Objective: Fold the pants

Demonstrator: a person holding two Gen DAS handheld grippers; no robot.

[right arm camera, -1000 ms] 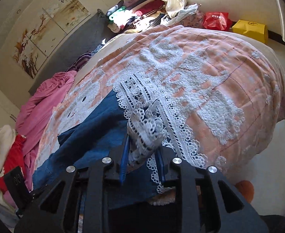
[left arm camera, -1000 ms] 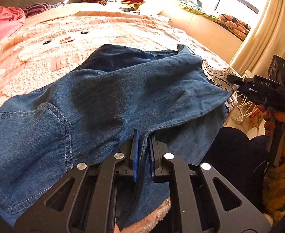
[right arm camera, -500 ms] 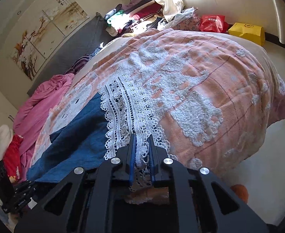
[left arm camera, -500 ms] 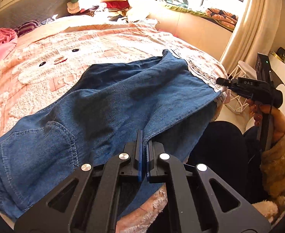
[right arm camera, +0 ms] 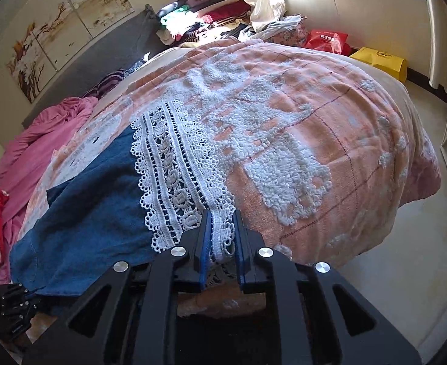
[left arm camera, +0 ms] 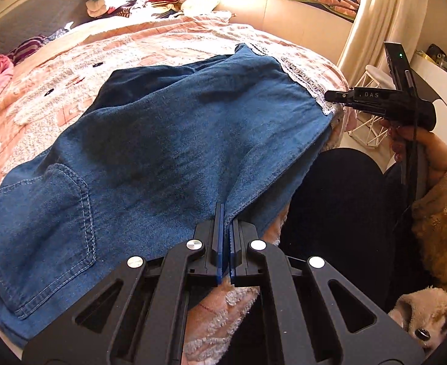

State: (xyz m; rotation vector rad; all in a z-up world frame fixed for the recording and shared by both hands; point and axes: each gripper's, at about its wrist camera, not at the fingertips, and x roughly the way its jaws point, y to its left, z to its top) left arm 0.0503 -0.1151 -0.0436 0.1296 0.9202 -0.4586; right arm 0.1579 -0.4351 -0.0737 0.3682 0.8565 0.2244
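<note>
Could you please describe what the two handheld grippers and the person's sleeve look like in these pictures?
Both the left gripper and the right gripper are matte black, with cut-out linkage arms, silver round pivot screws and blue-padded fingers. The right one's side bears white lettering, a dark cable trails from it, and a green light glows above. The sleeve is fluffy tan fleece.

"DAS" on right claw [left arm camera: 333,95]

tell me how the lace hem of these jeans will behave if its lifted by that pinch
Likely floppy: the lace hem lies flat on the blanket and bunches between the right gripper pads. Probably snag-prone, since its openwork has holes. The denim pants, also clamped by the left gripper, should drape and sag between the two.
</note>
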